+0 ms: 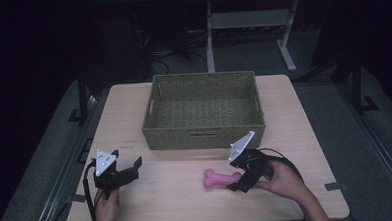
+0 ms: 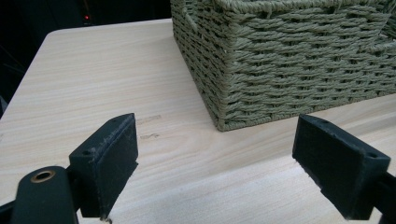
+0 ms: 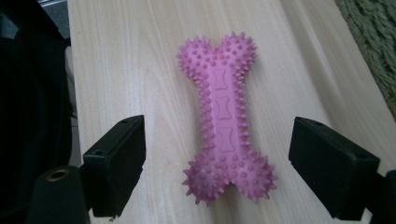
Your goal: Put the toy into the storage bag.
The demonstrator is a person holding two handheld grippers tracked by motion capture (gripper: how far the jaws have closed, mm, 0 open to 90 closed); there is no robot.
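From the high view, I have the pink bone toy lying flat on the near part of the surface, in front of the woven basket. My right gripper sits at the toy's right end, angled in toward it from the right hand. My left gripper rests near the left edge, held low and pointing right, well apart from the toy.

In the left gripper view, the jaws stand wide apart with nothing between them, facing the basket's near corner.

In the right gripper view, the jaws are spread on either side of the toy's closer knob, not touching it. I judge I should slide forward to the narrow waist before closing, since the spiky knobs would seat poorly.
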